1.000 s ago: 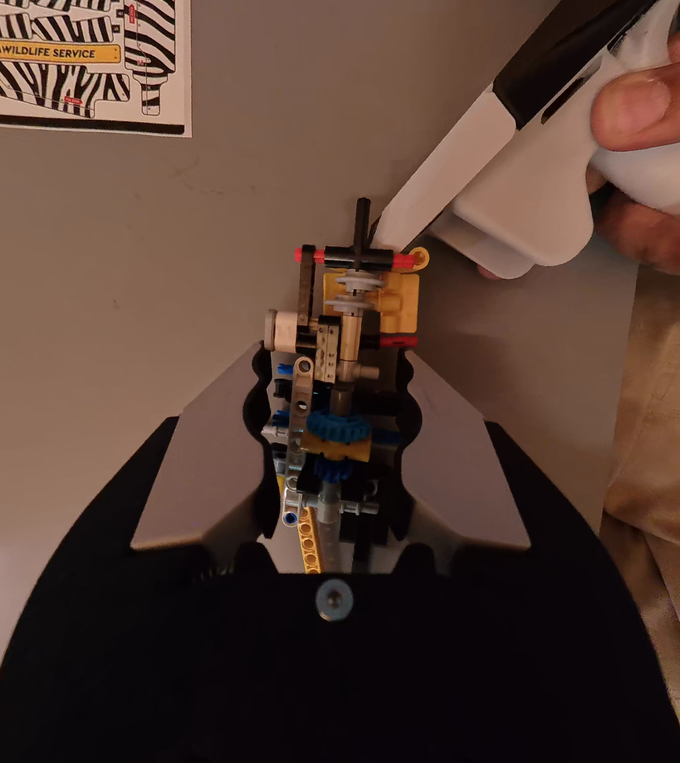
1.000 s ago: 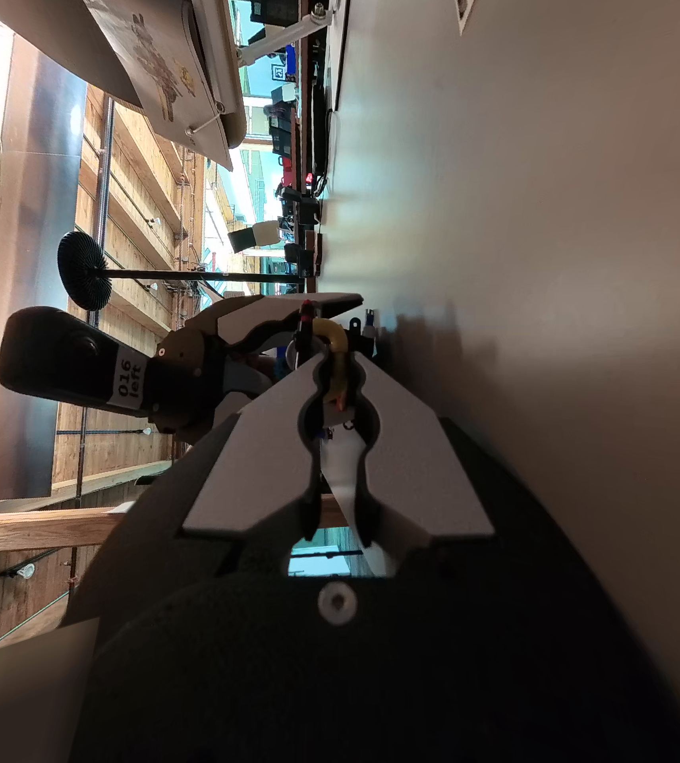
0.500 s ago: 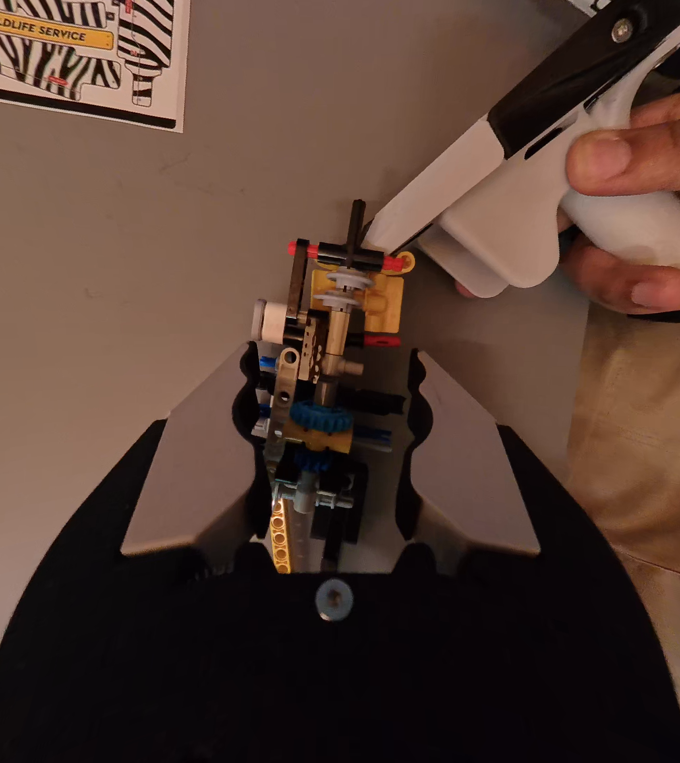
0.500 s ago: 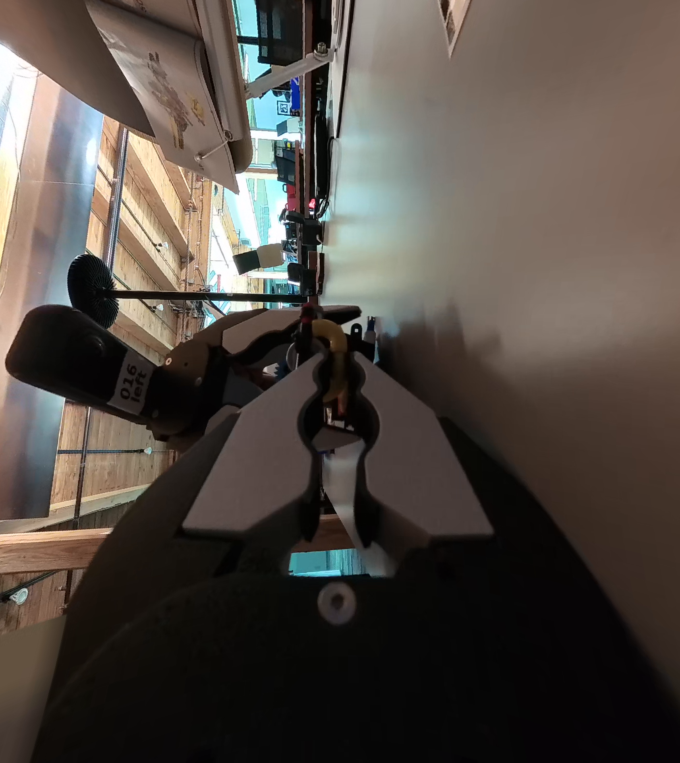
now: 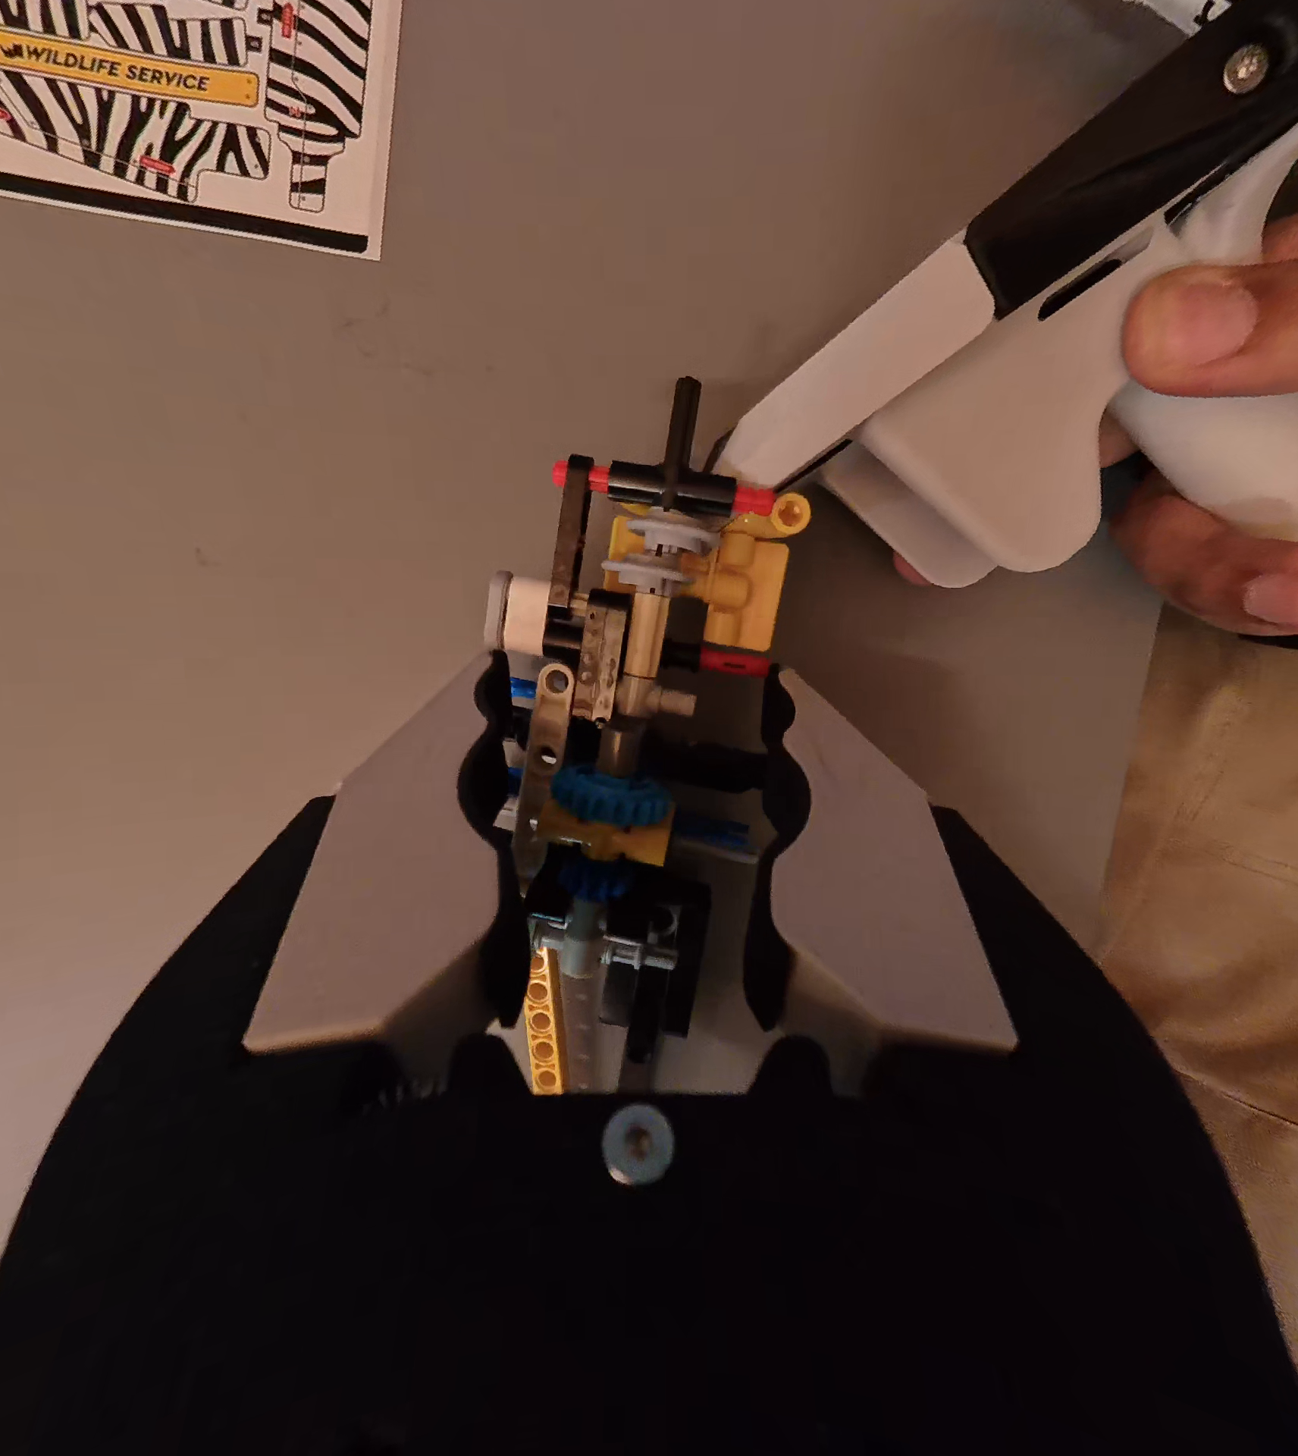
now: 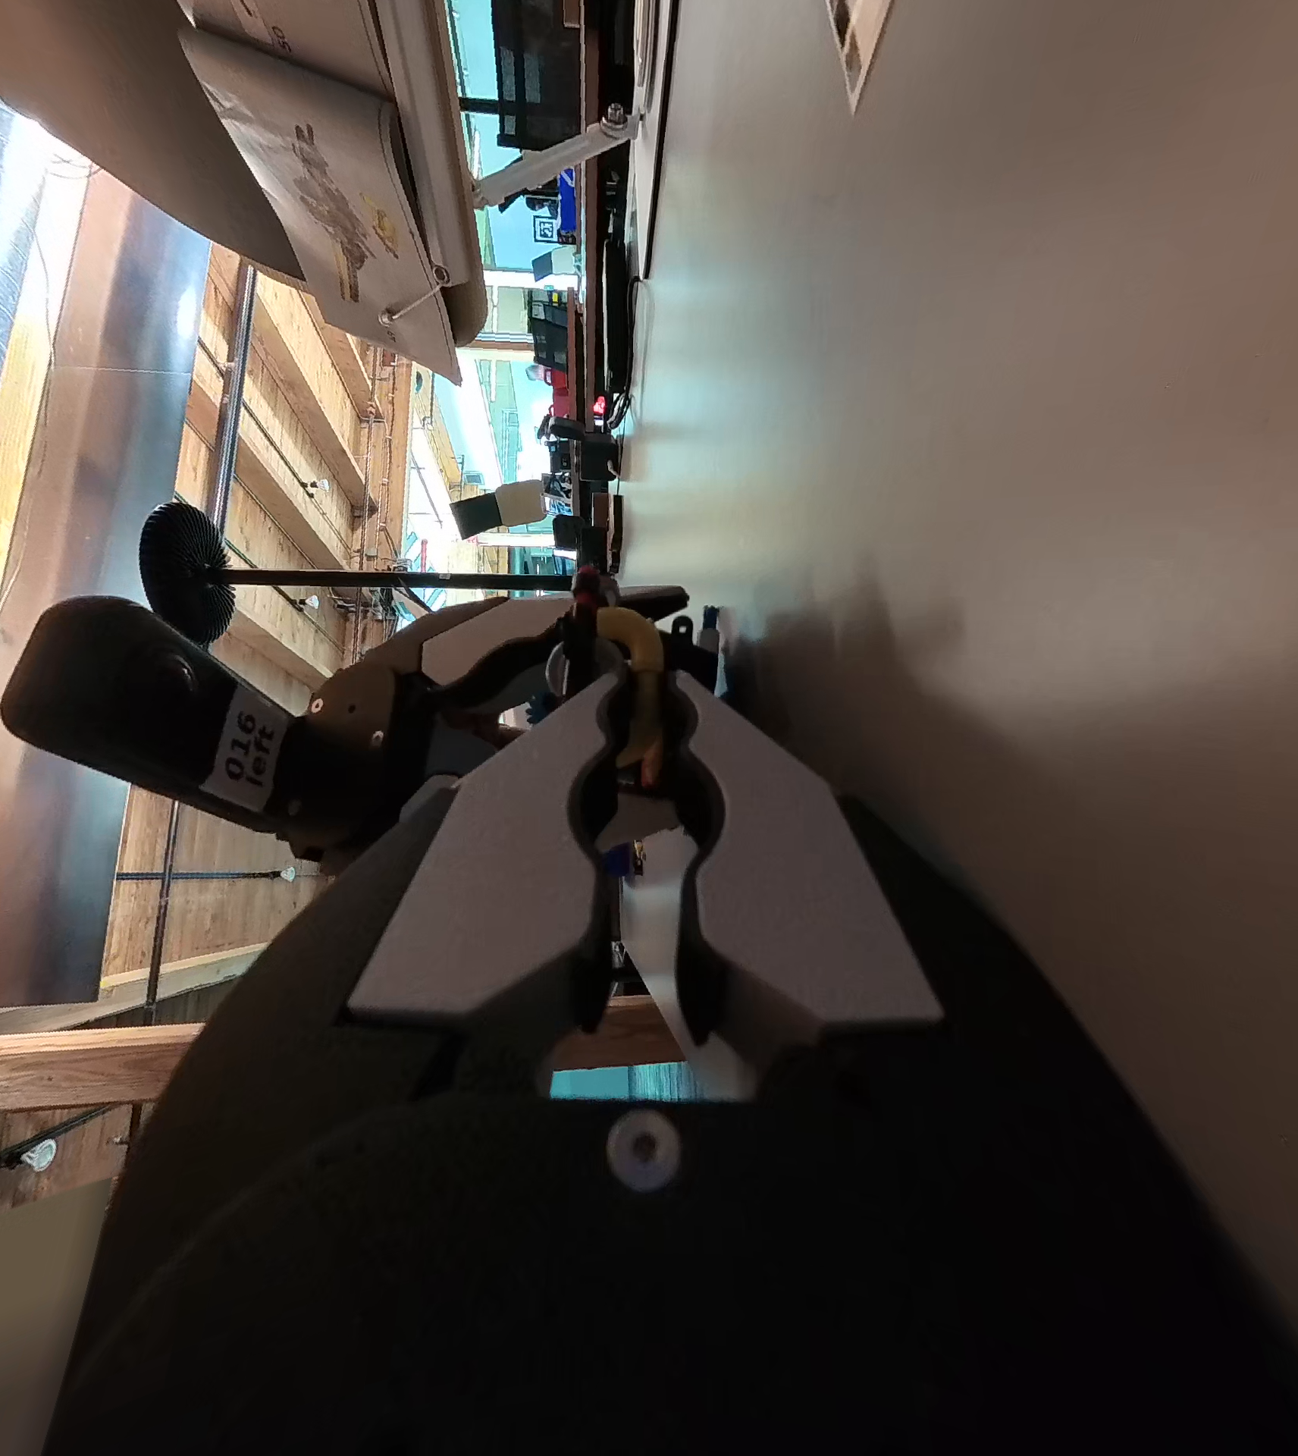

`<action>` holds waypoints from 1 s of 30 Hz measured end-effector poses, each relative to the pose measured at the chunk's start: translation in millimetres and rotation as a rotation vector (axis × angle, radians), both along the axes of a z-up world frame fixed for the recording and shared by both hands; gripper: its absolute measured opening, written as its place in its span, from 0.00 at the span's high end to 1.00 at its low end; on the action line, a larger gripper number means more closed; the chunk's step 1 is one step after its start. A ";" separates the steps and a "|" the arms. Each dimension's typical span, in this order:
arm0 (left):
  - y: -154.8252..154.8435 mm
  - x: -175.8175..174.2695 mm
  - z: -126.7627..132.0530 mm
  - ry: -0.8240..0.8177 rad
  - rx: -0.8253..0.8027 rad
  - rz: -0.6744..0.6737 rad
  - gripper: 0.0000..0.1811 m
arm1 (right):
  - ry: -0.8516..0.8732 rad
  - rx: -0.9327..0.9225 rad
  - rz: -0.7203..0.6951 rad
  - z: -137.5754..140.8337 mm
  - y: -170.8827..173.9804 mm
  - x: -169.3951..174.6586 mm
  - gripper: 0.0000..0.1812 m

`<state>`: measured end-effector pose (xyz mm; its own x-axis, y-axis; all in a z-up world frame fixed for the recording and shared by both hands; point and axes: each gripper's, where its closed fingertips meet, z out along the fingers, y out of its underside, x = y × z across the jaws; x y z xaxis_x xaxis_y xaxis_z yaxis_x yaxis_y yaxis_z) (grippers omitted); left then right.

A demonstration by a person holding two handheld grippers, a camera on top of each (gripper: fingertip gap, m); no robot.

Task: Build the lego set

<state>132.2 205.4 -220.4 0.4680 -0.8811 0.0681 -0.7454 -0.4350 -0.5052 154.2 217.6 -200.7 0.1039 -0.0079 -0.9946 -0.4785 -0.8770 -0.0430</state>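
Left gripper: jaws stood apart with the lego assembly lying between them. A gap showed on the right side, the left finger ran close along the build, and I couldn't tell whether it actually touched. So no grip, as far as the left wrist view showed.

Right gripper: jaws nearly together, clamped on the yellow piece at the far end of the assembly. In the left wrist view the same gripper came in from the upper right, tip at the yellow block beside the red axle.

Assembly sat on the grey table, long axis running away from the left camera. Near end: yellow holed beam and black parts. Middle: blue gear. Far end: tan shaft, grey bushings, white cylinder on the left, black cross-axle sticking out past the end.

A hand wrapped the right gripper's white handle, with tan fabric below it.

A zebra-striped sticker sheet lay flat on the table at far left, well apart from the build.

The right wrist view was rolled sideways, with the table to the right and the left gripper's body to the left. Behind it was a black stand with a round head, and a booklet hung on a holder above.
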 end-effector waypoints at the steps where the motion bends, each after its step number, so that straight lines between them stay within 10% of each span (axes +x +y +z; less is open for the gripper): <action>1: -0.1 -0.3 -0.3 0.004 0.004 -0.004 0.66 | -0.001 0.000 0.000 -0.2 -0.1 -0.1 0.96; 30: -1.3 1.5 -3.9 -0.018 0.044 -0.086 0.65 | -0.043 -0.003 0.021 -4.3 3.2 9.0 0.97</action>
<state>133.7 204.2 -224.3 0.3894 -0.9204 0.0363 -0.7695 -0.3467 -0.5363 163.2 220.9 -205.0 0.1467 -0.0085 -0.9892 -0.4582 -0.8868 -0.0603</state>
